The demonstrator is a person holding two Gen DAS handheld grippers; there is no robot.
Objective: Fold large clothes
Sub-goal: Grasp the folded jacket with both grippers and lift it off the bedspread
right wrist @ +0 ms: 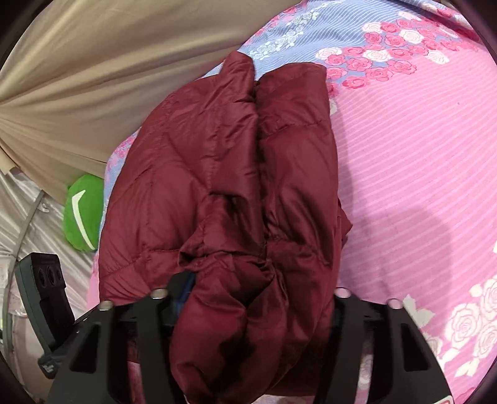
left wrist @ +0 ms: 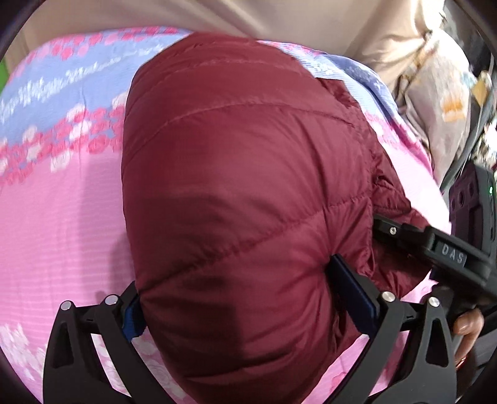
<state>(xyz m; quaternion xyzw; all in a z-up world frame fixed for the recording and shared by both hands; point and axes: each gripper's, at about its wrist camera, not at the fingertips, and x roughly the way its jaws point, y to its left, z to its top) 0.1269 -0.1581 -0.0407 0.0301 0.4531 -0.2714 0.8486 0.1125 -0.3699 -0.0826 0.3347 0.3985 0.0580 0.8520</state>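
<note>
In the left wrist view, a pink sheet (left wrist: 56, 217) is spreading from 9 o'clock, thin and finely ribbed, with a lilac band and printed roses running across toward 11. On it the jacket (left wrist: 242, 186) is filling the middle: maroon, glossy, quilted in puffy channels with stitched seams, bulging into a rounded mound. The left gripper (left wrist: 245, 298) is straddling the jacket's near end at 6 o'clock, its blue-padded black fingers (left wrist: 351, 295) standing wide on either side of the bulk and pressing into it, grasping a thick roll of padding. At 4 o'clock the right gripper (left wrist: 413, 236), matte black plastic, is reaching into the jacket's edge, with a fingertip of the person's hand (left wrist: 467, 324) showing just below it. Beige drapery (left wrist: 279, 15) is hanging smooth across 12 o'clock, and a crumpled pale patterned cloth (left wrist: 441, 102) is lying at 2.

In the right wrist view, the drapery (right wrist: 93, 77) is fanning in soft pleats from 9 to 11 o'clock. A round green plush (right wrist: 84, 211) with a white curved mark is sitting at 8, beside the sheet's edge. The jacket (right wrist: 233, 174) is lying in the centre, folded into two long padded lobes meeting along a deep crease, wrinkled and bunched at 6. There the right gripper (right wrist: 254, 304) is clamping the gathered fabric between wide-set fingers. The sheet (right wrist: 419, 155) is stretching from 1 to 5 o'clock, striped pink with rose clusters.
</note>
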